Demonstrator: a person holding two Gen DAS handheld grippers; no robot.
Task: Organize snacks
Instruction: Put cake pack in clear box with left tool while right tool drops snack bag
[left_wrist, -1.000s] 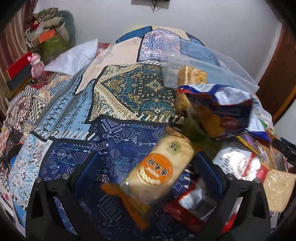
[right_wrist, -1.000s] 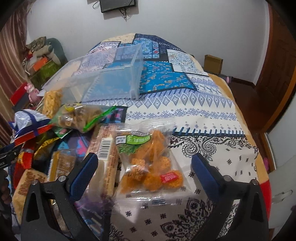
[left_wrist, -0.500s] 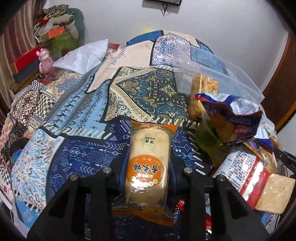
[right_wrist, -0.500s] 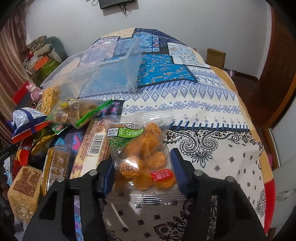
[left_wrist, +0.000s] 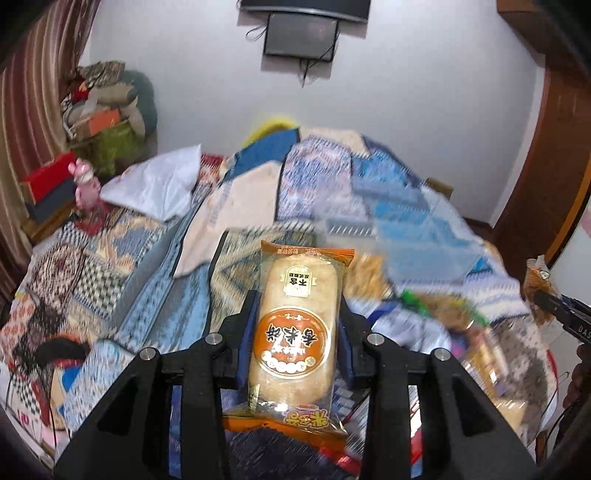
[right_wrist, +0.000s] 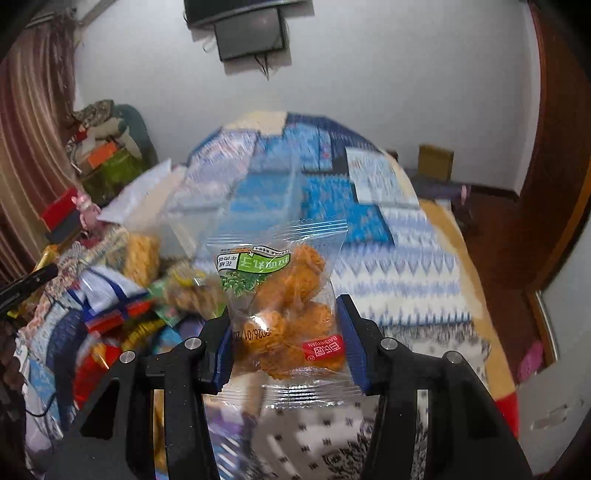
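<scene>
My left tool (left_wrist: 297, 332) clamps the rice-cake pack (left_wrist: 295, 325) mid-body; my right tool (right_wrist: 286, 339) pinches the crinkly snack bag (right_wrist: 284, 306), probably light and crushable.

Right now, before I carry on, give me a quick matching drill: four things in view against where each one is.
Things:
1. rice cracker pack
2. clear bag of orange snacks
3. pink toy
4. dark screen

Places:
A. mounted on the white wall
B. clamped in the right gripper
C. beside the red box, left of the bed
D. clamped in the left gripper

Pairs: 1-D, 2-B, 3-C, 4-A
</scene>
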